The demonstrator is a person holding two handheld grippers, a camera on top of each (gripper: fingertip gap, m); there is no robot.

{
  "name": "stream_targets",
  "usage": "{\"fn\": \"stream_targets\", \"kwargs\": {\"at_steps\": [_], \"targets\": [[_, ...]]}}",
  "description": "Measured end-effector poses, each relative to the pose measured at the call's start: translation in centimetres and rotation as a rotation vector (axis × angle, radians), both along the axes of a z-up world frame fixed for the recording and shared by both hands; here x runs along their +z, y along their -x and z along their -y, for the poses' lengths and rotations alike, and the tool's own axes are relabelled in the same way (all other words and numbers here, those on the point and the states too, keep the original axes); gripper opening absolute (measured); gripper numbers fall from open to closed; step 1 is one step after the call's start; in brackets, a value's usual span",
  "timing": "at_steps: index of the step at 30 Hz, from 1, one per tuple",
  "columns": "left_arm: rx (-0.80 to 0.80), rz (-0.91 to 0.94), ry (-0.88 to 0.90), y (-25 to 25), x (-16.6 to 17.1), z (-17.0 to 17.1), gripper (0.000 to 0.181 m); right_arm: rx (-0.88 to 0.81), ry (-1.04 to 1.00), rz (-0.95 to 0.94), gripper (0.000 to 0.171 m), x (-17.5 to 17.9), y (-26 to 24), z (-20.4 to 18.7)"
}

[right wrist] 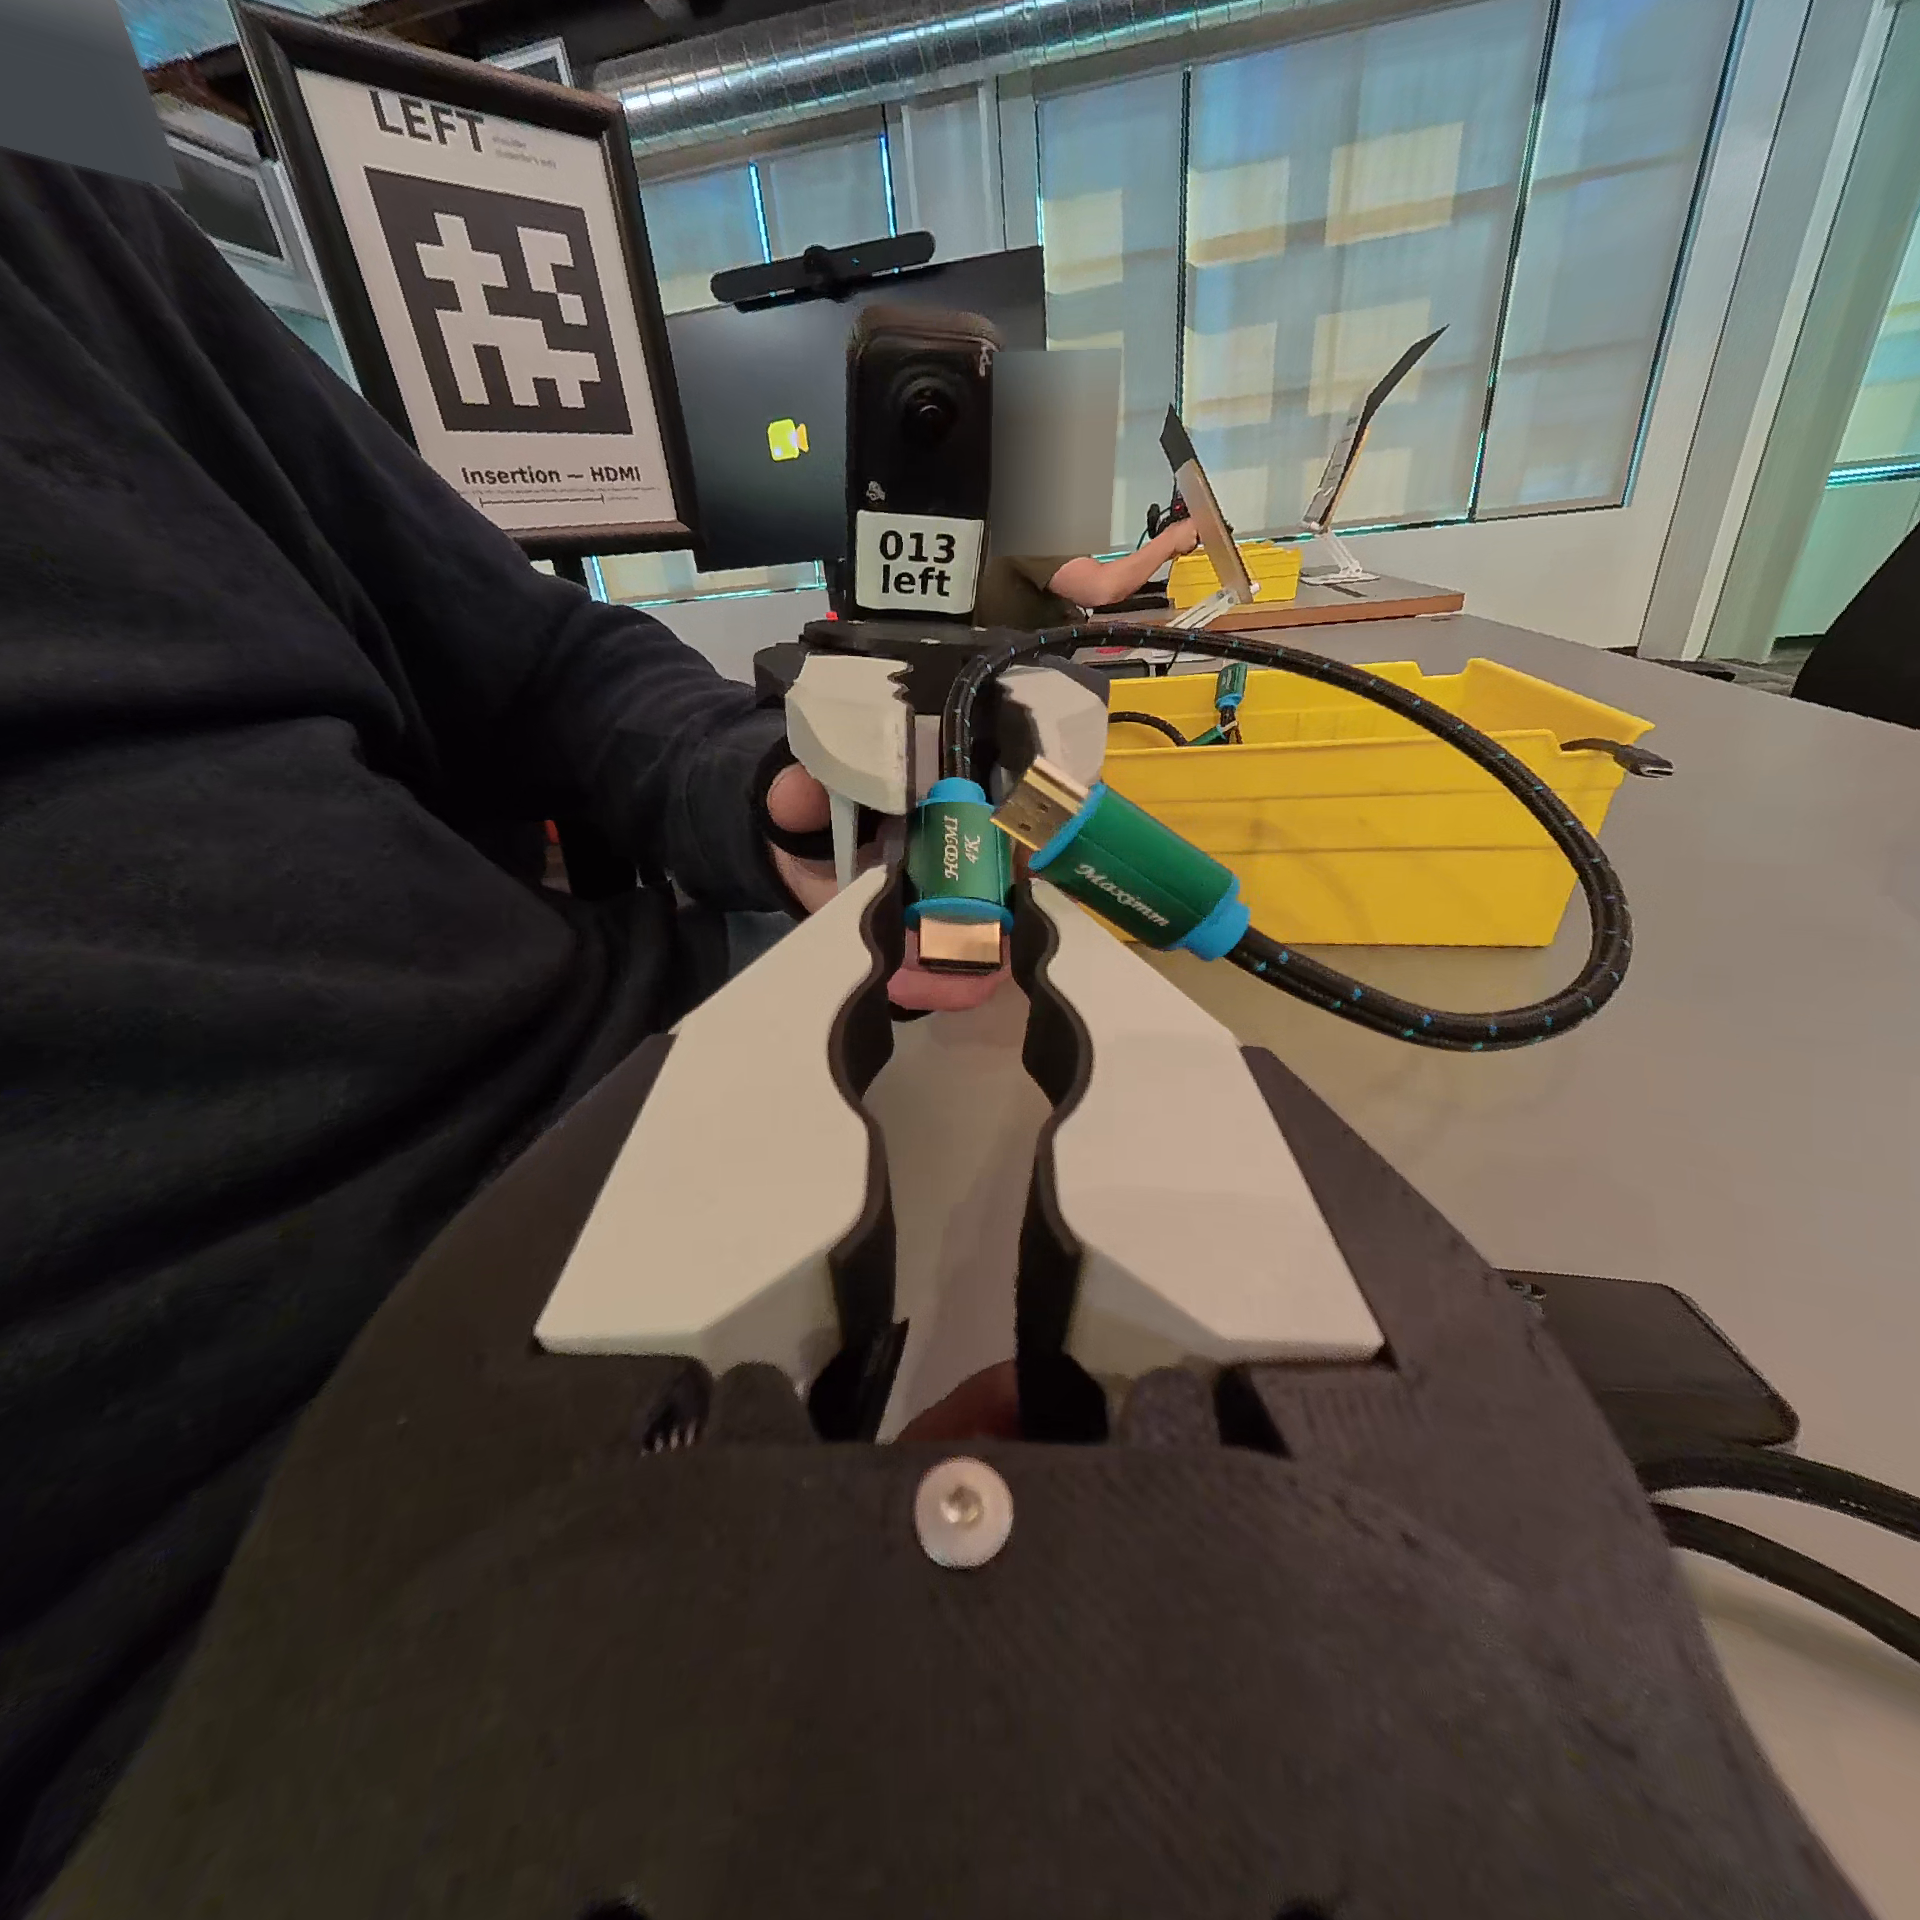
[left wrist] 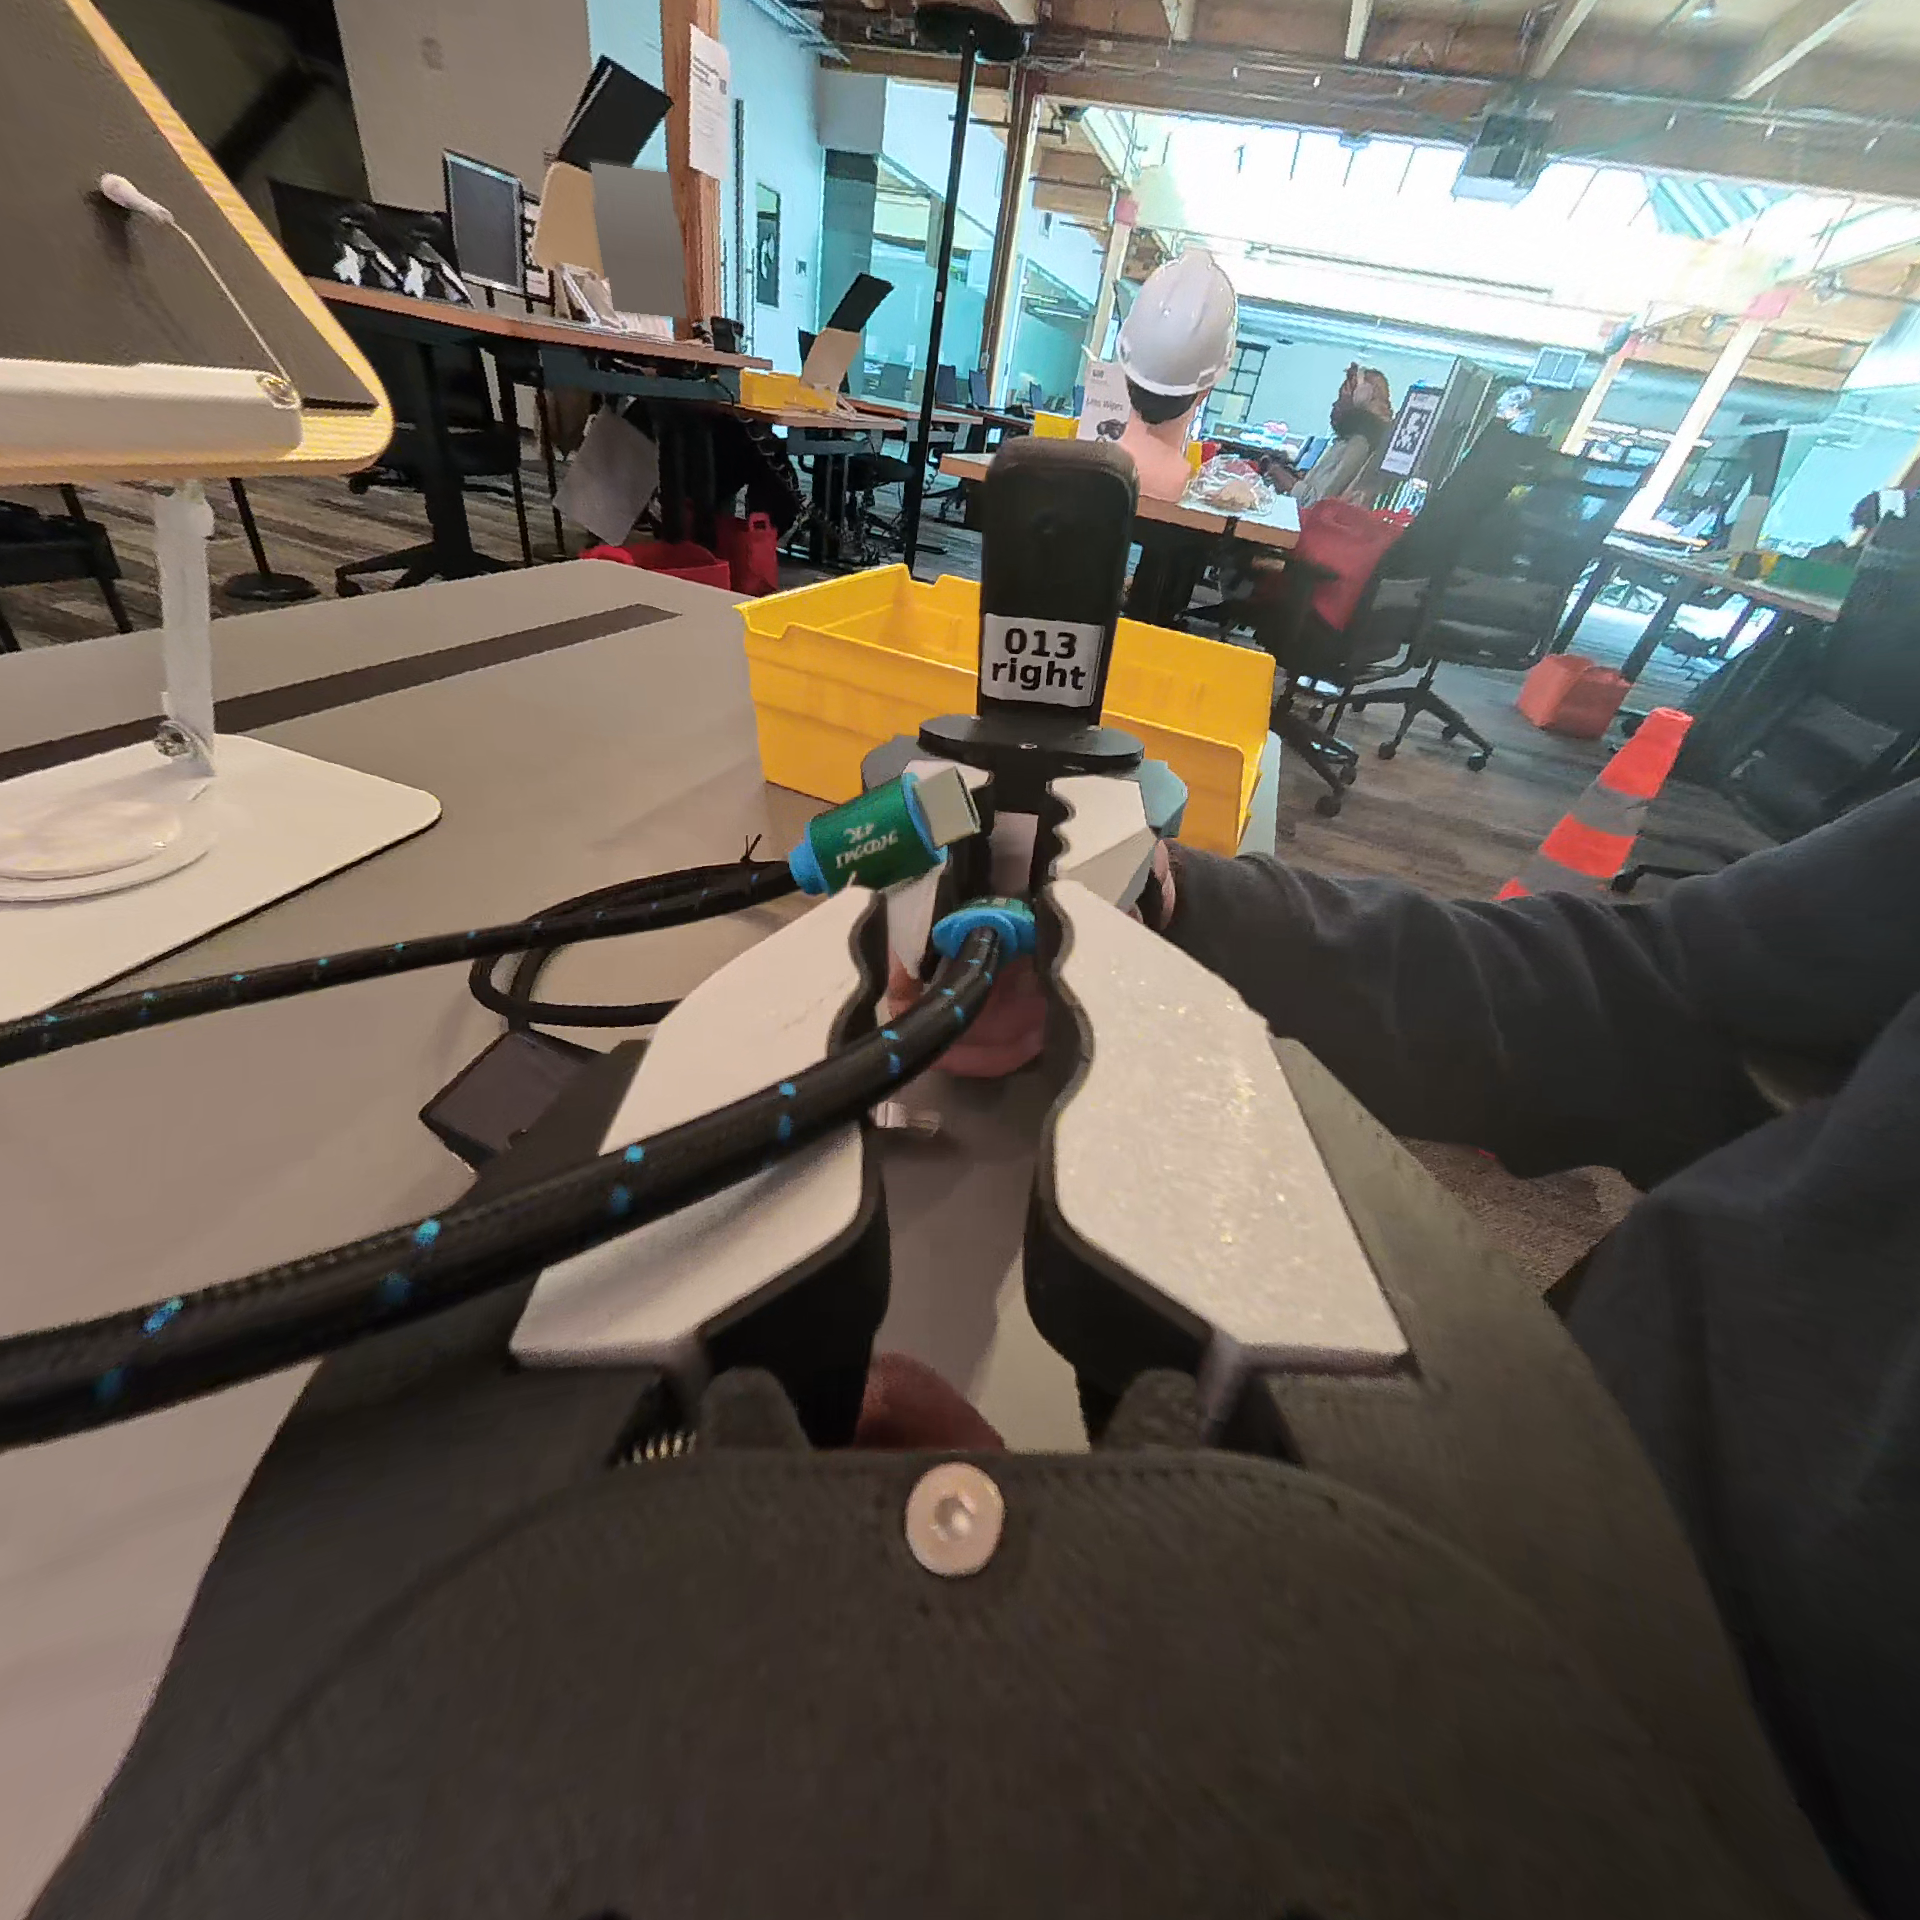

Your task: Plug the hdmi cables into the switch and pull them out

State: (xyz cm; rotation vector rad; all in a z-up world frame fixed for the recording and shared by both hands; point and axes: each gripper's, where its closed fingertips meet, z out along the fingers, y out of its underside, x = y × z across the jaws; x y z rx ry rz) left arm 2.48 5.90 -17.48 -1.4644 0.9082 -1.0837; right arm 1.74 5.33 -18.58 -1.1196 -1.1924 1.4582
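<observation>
In the middle of both frames, the two grippers face each other above the grey counter (right wrist: pixel 1558 1195). The left gripper (left wrist: pixel 961 930) jaws pinch one green plug (right wrist: pixel 958 868). The right gripper (right wrist: pixel 961 935) jaws look closed near it; what they hold I cannot tell. A second green plug (right wrist: pixel 1132 873) hangs just beside. A yellow bin (right wrist: pixel 1351 831) sits behind.

Green plug (right wrist: pixel 958 860), black blue-flecked cable (right wrist: pixel 1455 1023), yellow bin (right wrist: pixel 1351 831), seemingly grey table (right wrist: pixel 1558 1195).

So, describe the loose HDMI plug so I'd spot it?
Start at the yellow bin on the grey table. Before it, a black braided cable loops to the free plug. Unlike its twin between the gripper fingers, it slants, gold tip up-left.
</observation>
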Motion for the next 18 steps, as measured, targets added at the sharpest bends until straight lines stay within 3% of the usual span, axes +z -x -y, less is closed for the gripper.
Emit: {"fn": "stream_targets", "kwargs": {"at_steps": [3,18], "targets": [[-0.024,0.001,0.014,-0.2,-0.1,0.3,0.016,-0.003,-0.003,0.008,0.018,-0.1,0.0,-0.1],[-0.064,-0.106,0.052,0.0,-1.2,0.4,0.016,-0.025,-0.063,0.088,0.017,-1.4,0.2,0.0]]}}
